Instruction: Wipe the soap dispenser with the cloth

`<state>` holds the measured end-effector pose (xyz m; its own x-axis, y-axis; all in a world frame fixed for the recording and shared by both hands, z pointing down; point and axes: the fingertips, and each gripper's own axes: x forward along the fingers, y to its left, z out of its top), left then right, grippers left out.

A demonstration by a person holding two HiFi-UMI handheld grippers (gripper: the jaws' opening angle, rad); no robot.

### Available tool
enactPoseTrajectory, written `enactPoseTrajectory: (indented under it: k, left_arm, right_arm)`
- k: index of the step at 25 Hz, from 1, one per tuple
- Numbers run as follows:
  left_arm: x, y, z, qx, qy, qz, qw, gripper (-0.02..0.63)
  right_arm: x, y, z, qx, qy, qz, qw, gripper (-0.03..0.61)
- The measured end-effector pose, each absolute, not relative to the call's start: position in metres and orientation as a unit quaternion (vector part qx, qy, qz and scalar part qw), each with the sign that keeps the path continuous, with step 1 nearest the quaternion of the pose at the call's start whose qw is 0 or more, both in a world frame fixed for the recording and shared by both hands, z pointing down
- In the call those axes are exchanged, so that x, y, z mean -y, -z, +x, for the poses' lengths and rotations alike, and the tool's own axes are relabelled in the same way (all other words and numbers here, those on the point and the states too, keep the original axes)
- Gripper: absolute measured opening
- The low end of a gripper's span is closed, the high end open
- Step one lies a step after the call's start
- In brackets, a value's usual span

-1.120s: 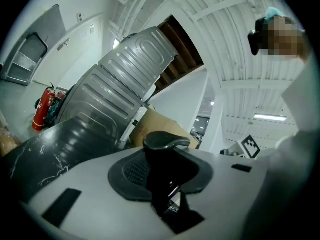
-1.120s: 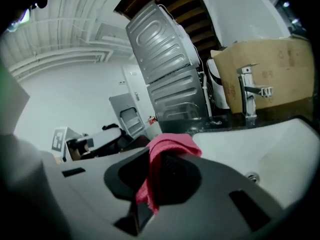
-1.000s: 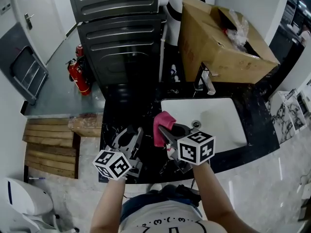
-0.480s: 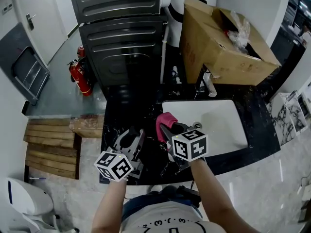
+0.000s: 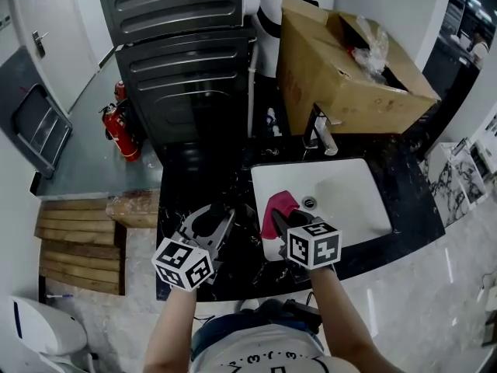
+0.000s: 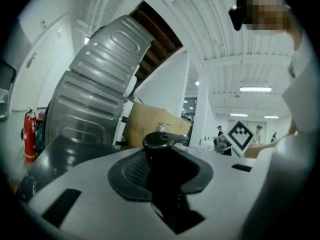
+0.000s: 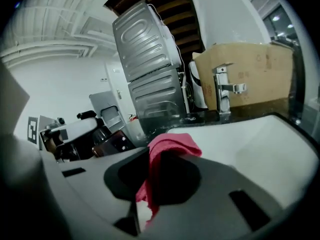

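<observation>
Right gripper view: right claw [image 7: 161, 176] pinches crumpled pink cloth [image 7: 171, 145]; left claw [image 6: 167, 173] clamps dark soap dispenser [image 6: 161, 141]

Left gripper [image 6: 167, 176] clamped on dark soap dispenser [image 6: 161, 142]; cardboard box [image 6: 150, 126] behind.

Open cardboard box [image 5: 342, 76]; chrome tap [image 5: 322, 134]; white sink [image 5: 349, 196]; black worktop [image 5: 206, 181]; red fire extinguisher [image 5: 120, 130]; grey ribbed appliance [image 5: 186, 61], possibly a washer; wooden slats [image 5: 78, 243].
</observation>
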<state>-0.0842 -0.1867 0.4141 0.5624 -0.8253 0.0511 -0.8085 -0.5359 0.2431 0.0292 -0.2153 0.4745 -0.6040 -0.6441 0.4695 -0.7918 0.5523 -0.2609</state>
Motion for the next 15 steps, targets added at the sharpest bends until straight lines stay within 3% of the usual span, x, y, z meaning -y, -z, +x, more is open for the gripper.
enactPoseTrajectory:
  k: [6,11,15]
  left_arm:
    - [0.198,-0.418,-0.050,0.481,-0.085,0.872,0.014,0.110]
    - [0.200,-0.418,-0.045,0.472,-0.106,0.875,-0.003,0.114]
    - [0.199,-0.415,-0.058,0.479,-0.128,0.868,-0.018,0.232]
  right_arm:
    - [0.210,-0.455,0.054,0.857,-0.227,0.445,0.124,0.049]
    - [0.207,-0.448,0.067,0.852,-0.225,0.460,0.112,0.049]
    - [0.209,-0.448,0.068,0.851,-0.226,0.461,0.112,0.049]
